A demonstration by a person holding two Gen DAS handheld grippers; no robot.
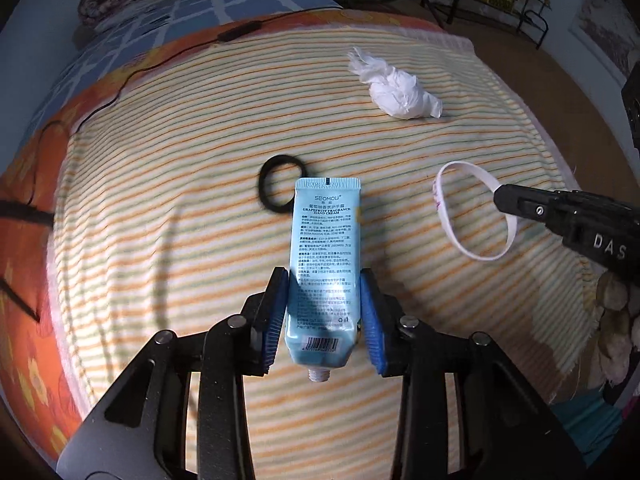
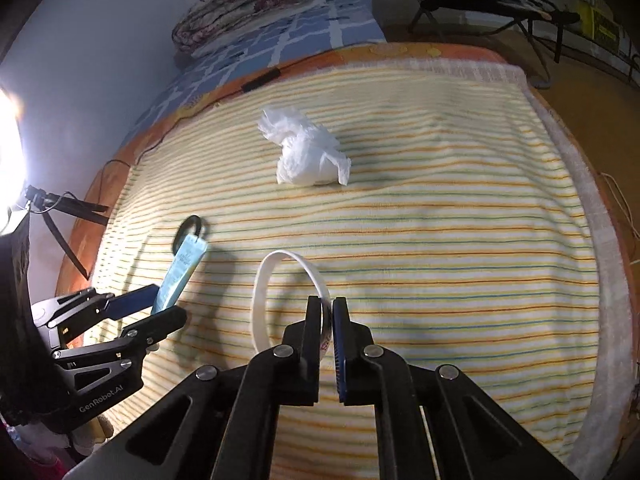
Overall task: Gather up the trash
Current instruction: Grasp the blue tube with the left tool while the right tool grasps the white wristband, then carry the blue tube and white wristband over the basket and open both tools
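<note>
While I hover over the striped blanket (image 2: 460, 240) that covers the bed, both my tools are busy, so let me call it from the biggest thing down. One blanket, soft and rumpled, carries everything. Next, one crumpled white plastic bag (image 2: 306, 152) lies toward the far edge, well apart from both grippers; I judge it feather-light, crackly and easy to squash, best pinched at the bunched middle rather than the loose tail. Then one blue hand-cream tube (image 1: 326, 256), capless, sits clamped across its lower body in my left gripper (image 1: 325, 280), jaws narrowed onto its sides; it looks soft-walled and a bit slick, so a squeeze too hard could push cream out of the open nozzle. One white wristband (image 2: 280, 300) comes next, my right gripper (image 2: 327, 306) nipped nearly closed on its rim near the blanket's middle; it seems floppy, light and rubbery, likely to dangle and swing. Smallest, one black hair tie (image 1: 282, 184) rests on the blanket just beyond the tube's crimped end, stretchy, thin and tricky to pinch flat.
</note>
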